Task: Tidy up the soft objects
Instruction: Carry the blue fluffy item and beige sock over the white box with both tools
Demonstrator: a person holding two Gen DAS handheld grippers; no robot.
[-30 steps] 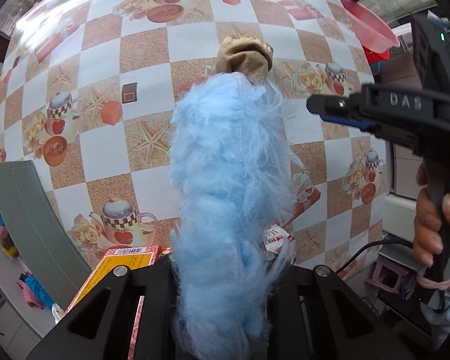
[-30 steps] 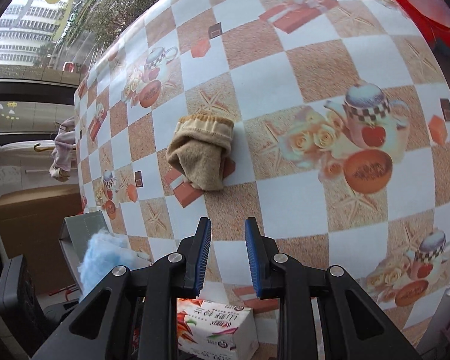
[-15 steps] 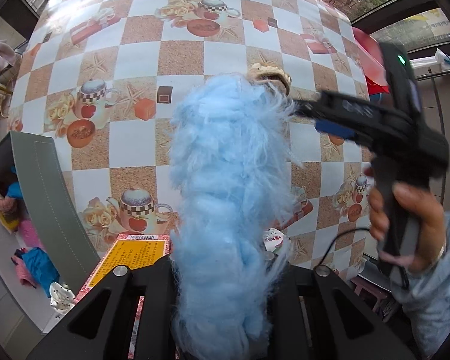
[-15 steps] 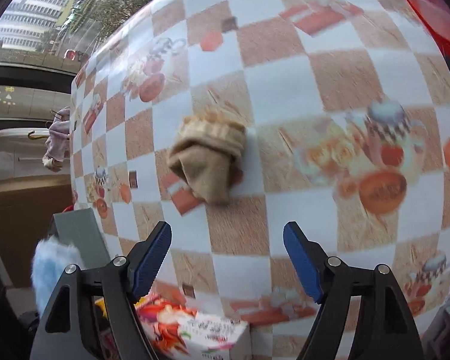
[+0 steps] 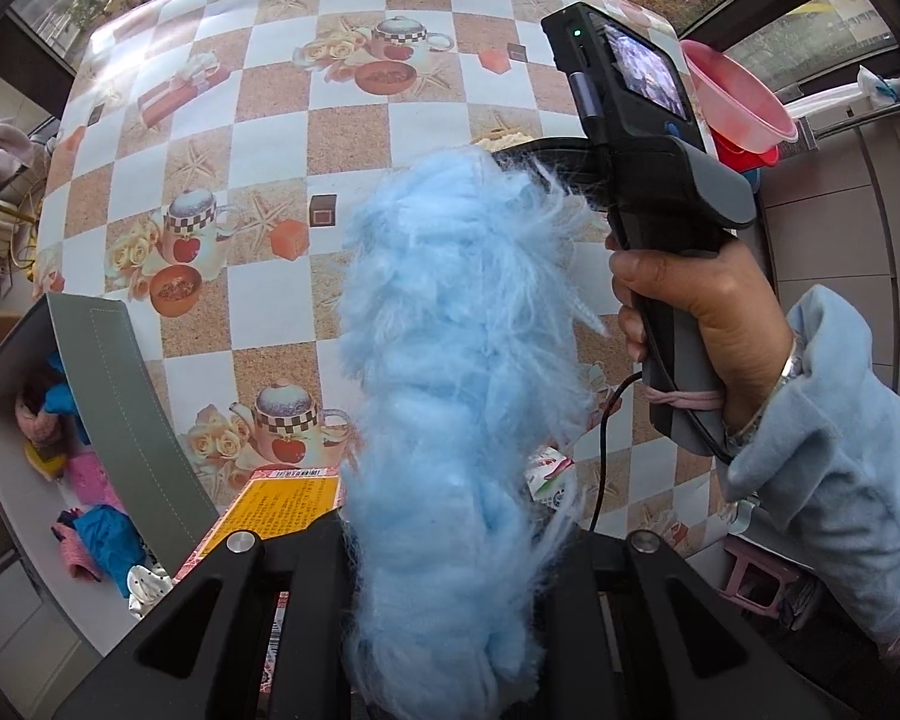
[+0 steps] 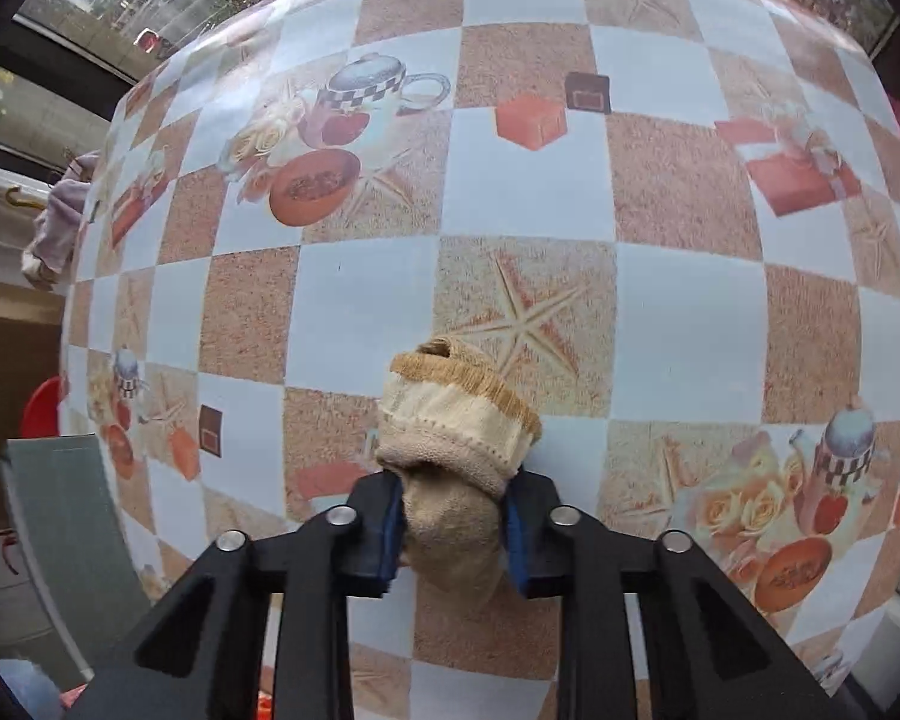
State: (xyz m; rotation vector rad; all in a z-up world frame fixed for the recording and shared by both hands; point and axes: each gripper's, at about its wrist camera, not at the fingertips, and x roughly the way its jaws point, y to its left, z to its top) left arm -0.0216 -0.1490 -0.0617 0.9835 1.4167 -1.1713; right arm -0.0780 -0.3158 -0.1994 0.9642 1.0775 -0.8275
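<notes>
Left gripper (image 5: 444, 546) jaws clamp blue fluffy fabric (image 5: 462, 390); right gripper (image 6: 453, 525) jaws closing on beige sock (image 6: 456, 450); grey box (image 5: 120, 408), left of them, holds mixed cloths (image 5: 99, 534).

Both cameras rode the grippers and stared almost straight down at the checkered tabletop (image 5: 270, 324). The left view hung higher, its middle blocked by blue fluff (image 5: 462, 420) right at the lens. The right view sat closer in. Both caught the grey box (image 5: 132, 414) at the table's edge.

right claw (image 6: 453, 531) closing on beige sock (image 6: 456, 450)
</notes>
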